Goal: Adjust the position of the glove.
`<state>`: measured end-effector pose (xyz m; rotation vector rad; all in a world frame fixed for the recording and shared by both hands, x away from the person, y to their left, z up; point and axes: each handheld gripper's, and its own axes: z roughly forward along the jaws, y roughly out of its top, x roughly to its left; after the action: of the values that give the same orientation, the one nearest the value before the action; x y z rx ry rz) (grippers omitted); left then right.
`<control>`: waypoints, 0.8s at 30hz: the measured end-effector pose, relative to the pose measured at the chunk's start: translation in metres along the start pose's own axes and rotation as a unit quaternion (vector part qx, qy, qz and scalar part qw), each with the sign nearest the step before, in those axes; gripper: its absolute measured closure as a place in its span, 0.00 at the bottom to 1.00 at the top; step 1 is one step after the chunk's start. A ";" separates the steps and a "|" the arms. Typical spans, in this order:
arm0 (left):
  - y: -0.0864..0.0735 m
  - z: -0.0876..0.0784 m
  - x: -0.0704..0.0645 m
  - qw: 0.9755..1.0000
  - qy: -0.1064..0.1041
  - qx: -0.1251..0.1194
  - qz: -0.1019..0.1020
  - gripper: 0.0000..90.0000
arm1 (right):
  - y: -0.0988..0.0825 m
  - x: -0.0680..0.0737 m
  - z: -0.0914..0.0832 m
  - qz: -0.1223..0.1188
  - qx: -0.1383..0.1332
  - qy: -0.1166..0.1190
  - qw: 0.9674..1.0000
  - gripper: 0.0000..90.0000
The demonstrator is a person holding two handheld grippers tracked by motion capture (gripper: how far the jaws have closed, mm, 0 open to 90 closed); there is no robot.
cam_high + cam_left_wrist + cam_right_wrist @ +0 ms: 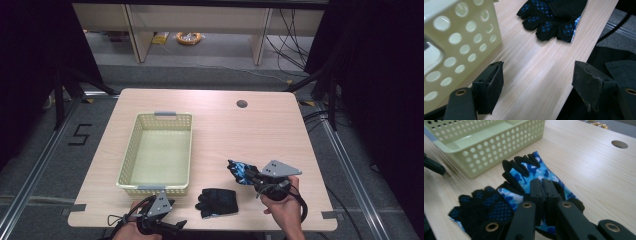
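Right gripper [543, 185] clamped on camo glove [534, 173], held just above table [280, 125], right of basket [157, 186]. Left gripper [537, 85] open, nothing between jaws, at near edge.

Risk: thin pinch at cuff; fabric could slip out, or drooping fingers could catch on basket wall.

Glove long axis along jaws, fingers toward basket. Black glove [218, 201] flat on table, near front edge.

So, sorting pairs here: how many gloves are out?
2: one glove pinched in the right gripper, the other glove lying on the table beside the basket.
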<state>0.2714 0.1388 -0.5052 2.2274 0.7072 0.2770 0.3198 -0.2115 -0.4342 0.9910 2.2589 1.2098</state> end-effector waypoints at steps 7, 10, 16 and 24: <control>0.000 -0.002 0.002 1.000 0.004 -0.008 -0.013 0.27 | 0.005 0.030 -0.001 -0.012 -0.013 0.016 1.000 0.98; 0.000 -0.003 0.004 1.000 0.005 -0.010 -0.011 0.27 | 0.006 0.042 0.001 -0.013 -0.005 0.032 0.999 0.98; 0.000 -0.002 0.004 1.000 0.006 -0.006 -0.010 0.27 | 0.004 0.056 0.004 -0.011 0.000 0.036 0.999 0.98; 0.000 -0.002 0.003 1.000 0.006 -0.004 -0.014 0.27 | -0.003 0.067 0.013 -0.014 0.024 0.030 0.999 0.98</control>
<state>0.2731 0.1423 -0.5039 2.2071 0.7430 0.2798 0.2814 -0.1557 -0.4449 0.9502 2.3517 1.1941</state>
